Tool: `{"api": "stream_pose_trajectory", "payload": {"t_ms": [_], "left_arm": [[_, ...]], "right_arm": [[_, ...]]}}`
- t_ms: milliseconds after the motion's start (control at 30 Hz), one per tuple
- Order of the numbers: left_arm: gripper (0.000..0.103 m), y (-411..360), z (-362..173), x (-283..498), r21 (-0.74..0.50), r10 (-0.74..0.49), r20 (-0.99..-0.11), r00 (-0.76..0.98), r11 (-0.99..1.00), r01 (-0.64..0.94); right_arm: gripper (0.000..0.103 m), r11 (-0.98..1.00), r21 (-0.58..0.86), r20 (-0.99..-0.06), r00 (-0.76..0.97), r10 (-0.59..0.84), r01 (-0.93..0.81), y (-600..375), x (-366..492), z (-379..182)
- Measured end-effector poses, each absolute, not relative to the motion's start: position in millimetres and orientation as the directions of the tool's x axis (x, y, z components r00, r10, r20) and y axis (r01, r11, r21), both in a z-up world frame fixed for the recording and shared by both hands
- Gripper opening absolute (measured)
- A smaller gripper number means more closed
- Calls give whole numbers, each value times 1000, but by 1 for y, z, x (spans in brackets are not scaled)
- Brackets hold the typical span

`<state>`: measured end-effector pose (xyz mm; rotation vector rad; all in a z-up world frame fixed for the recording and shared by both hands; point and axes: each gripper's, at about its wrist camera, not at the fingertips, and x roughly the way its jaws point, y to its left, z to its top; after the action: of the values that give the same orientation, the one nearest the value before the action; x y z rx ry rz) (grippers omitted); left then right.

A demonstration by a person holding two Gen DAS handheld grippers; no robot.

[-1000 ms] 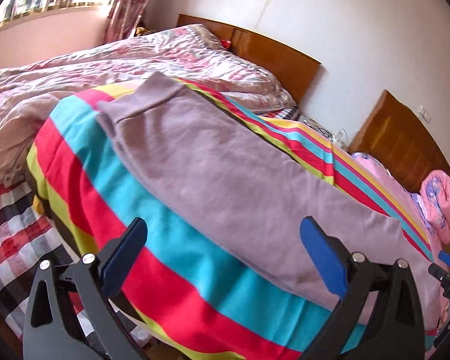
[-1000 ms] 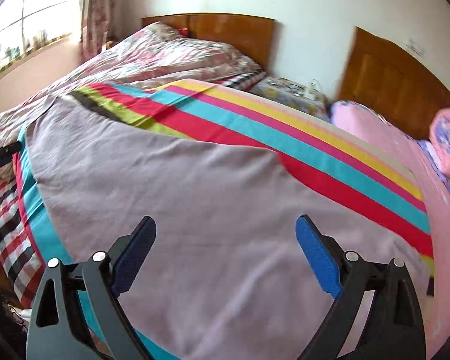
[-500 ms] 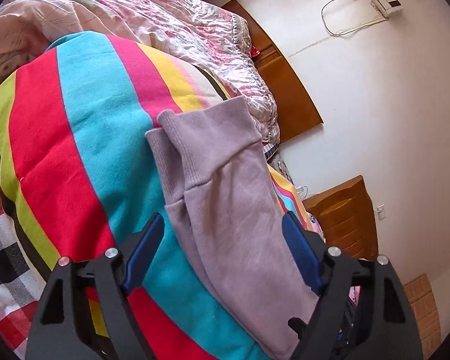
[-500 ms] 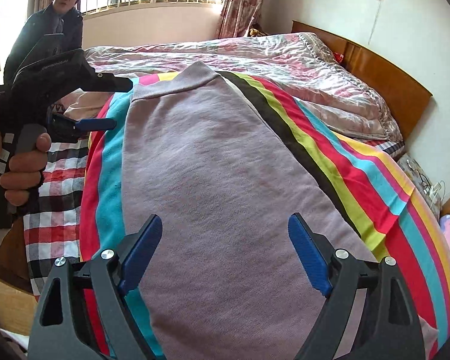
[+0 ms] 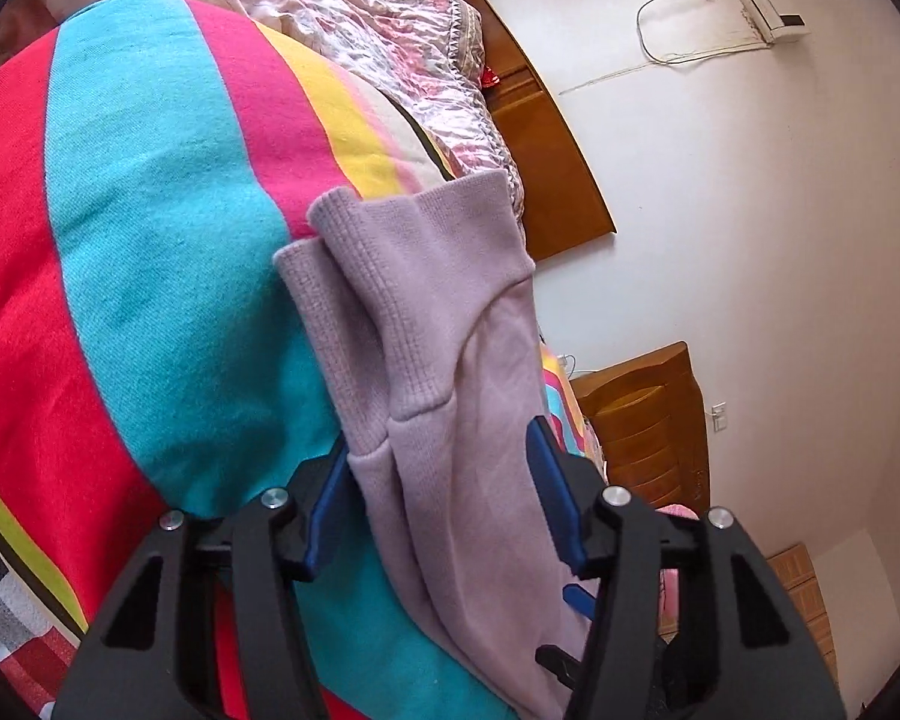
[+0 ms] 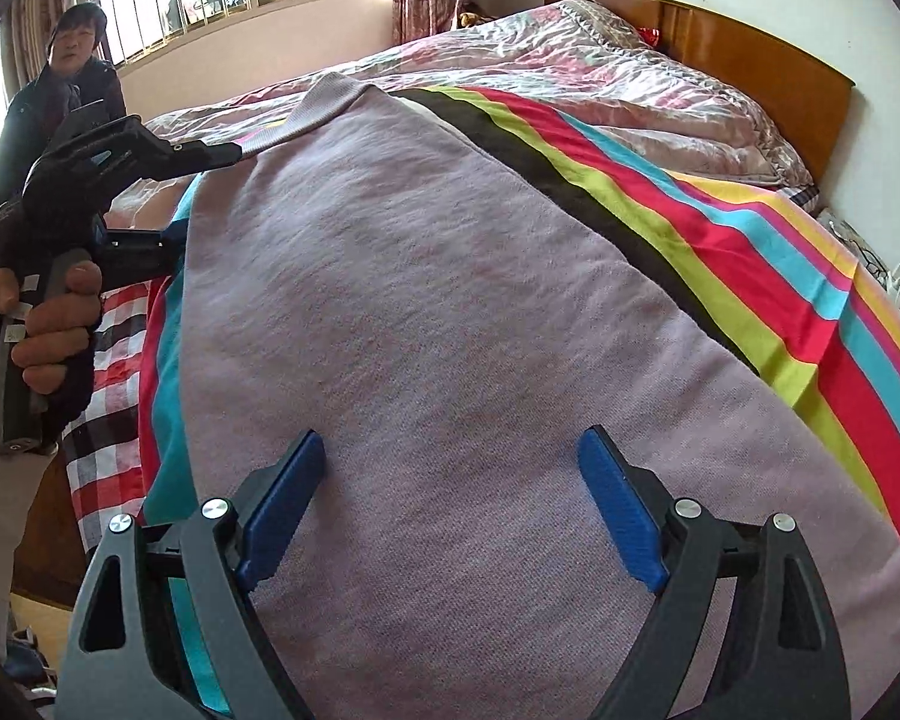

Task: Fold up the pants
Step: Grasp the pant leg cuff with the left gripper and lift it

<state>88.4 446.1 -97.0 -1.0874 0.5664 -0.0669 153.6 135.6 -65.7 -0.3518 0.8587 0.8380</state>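
Left wrist view: left gripper (image 5: 441, 492) spread around pants (image 5: 444, 312) cuffs at 12 o'clock; right gripper (image 6: 450, 504) released over pants.

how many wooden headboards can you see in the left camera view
2. One headboard stands behind the pink quilt at the top of the left wrist view. The second headboard is lower right, beyond the pants. Others may lie outside the view.

The bed (image 6: 768, 66) carries a striped blanket (image 6: 720, 252) at centre, mauve pants (image 6: 450, 330) directly on it, and a floral quilt (image 6: 630, 78) toward 12 o'clock.
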Motion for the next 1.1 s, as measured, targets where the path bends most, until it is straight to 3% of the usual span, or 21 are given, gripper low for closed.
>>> {"api": "stream_pose_trajectory", "payload": {"t_ms": [67, 133, 167, 200, 233, 300, 900, 1000, 1100], "left_arm": [[69, 454, -103, 96, -882, -334, -354, 874, 431, -193], [68, 456, -98, 101, -874, -322, -358, 876, 446, -193], [60, 455, -94, 103, -852, -297, -387, 873, 478, -215], [25, 455, -93, 104, -823, -260, -429, 865, 507, -256], [18, 456, -94, 107, -816, -255, -438, 862, 516, -262], [16, 455, -90, 105, -796, -237, -445, 864, 547, -260], [18, 460, -83, 123, -696, -164, -519, 839, 650, -304], [18, 458, -81, 123, -685, -153, -523, 839, 661, -307], [17, 452, -73, 123, -644, -120, -537, 835, 697, -314]], "right_arm": [[86, 636, 46, -783, 368, 502, -770, 136, 153, -66], [86, 634, 49, -783, 364, 505, -772, 135, 153, -66], [86, 632, 50, -784, 361, 504, -774, 135, 153, -66], [86, 627, 46, -788, 357, 501, -778, 136, 153, -66], [86, 617, 43, -793, 349, 500, -786, 137, 153, -64], [86, 592, 33, -794, 339, 504, -805, 140, 156, -58], [88, 554, -60, -793, 377, 478, -830, 164, 202, -52], [94, 535, 5, -823, 300, 482, -845, 166, 221, -67], [93, 560, 31, -817, 301, 491, -828, 161, 225, -60]]}}
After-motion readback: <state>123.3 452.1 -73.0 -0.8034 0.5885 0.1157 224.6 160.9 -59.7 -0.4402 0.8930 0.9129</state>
